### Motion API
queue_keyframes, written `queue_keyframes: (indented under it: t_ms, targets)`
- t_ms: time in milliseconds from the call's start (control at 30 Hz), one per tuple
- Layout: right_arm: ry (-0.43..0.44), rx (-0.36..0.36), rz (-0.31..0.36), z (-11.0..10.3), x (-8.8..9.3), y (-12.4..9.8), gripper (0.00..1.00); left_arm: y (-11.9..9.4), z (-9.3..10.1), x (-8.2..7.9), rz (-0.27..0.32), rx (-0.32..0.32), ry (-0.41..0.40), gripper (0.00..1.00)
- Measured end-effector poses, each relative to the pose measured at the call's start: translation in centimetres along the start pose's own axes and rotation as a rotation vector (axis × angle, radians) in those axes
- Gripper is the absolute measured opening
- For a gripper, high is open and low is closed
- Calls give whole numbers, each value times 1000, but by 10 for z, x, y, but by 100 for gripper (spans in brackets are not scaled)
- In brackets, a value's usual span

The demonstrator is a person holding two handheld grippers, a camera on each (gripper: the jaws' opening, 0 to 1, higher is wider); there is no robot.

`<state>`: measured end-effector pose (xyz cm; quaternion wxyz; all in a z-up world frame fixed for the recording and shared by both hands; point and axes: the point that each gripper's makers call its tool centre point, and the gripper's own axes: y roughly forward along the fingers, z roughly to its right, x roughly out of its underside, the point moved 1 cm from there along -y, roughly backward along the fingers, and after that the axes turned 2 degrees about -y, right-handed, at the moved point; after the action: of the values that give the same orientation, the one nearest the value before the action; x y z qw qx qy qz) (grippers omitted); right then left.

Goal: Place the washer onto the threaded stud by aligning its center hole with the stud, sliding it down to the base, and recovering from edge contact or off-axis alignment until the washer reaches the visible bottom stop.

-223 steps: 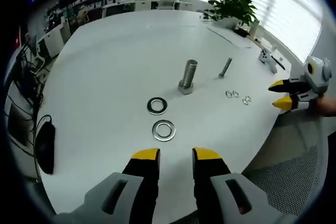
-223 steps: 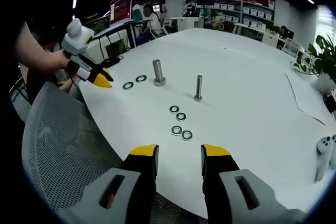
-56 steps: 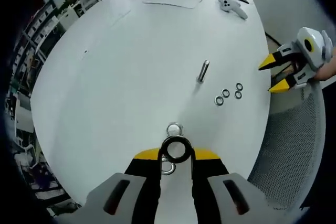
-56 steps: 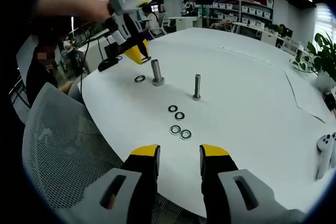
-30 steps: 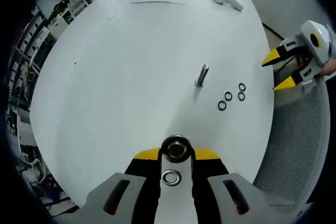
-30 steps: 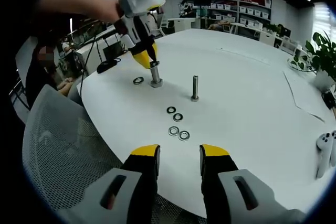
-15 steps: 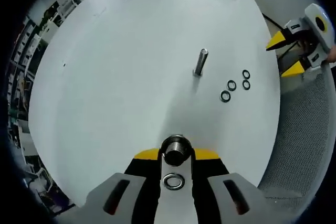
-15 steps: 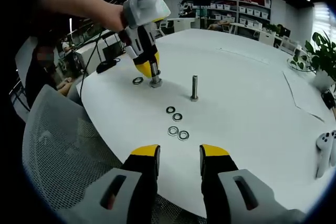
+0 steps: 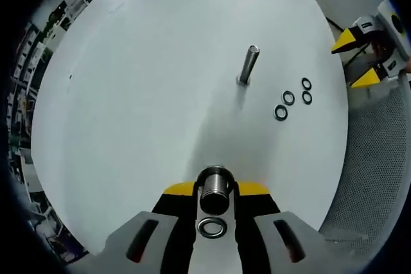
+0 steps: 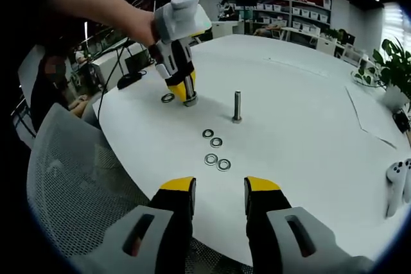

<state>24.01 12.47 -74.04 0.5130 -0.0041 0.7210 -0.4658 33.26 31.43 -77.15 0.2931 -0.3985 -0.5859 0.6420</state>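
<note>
2 claws | left claw (image 10: 186, 96) straddles stud (image 9: 215, 190), grip unclear | right claw (image 10: 219, 187) released

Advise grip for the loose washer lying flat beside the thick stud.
Probably pinch the washer across its outer rim, coming straight down: it lies flat on the table, so only the edge is exposed. Keep jaws clear of the thick stud.

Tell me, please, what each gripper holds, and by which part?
The right gripper holds nothing. The left gripper straddles the thick stud; whether it grips anything cannot be told.
</note>
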Motion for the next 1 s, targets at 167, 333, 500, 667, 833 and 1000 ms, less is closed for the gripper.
queue_keyframes:
  t_ms: [167, 333, 500, 667, 833, 1000]
  targets:
    - [-4, -4, 6, -1, -1, 0, 33, 4, 0, -1, 12, -2, 24, 20]
    - [0, 5, 8, 1, -1, 0, 33, 3, 0, 0, 20, 11, 10, 20]
    - [2, 9, 5, 2, -1, -1, 33, 4, -2, 2, 18, 21, -20, 22]
    - [0, 9, 4, 2, 0, 0, 33, 0, -2, -1, 52, 17, -63, 25]
    - [6, 13, 1, 3, 0, 0, 33, -4, -2, 1, 66, 8, -79, 26]
    - [3, 15, -1, 3, 0, 0, 33, -7, -3, 7, 72, 0, -105, 28]
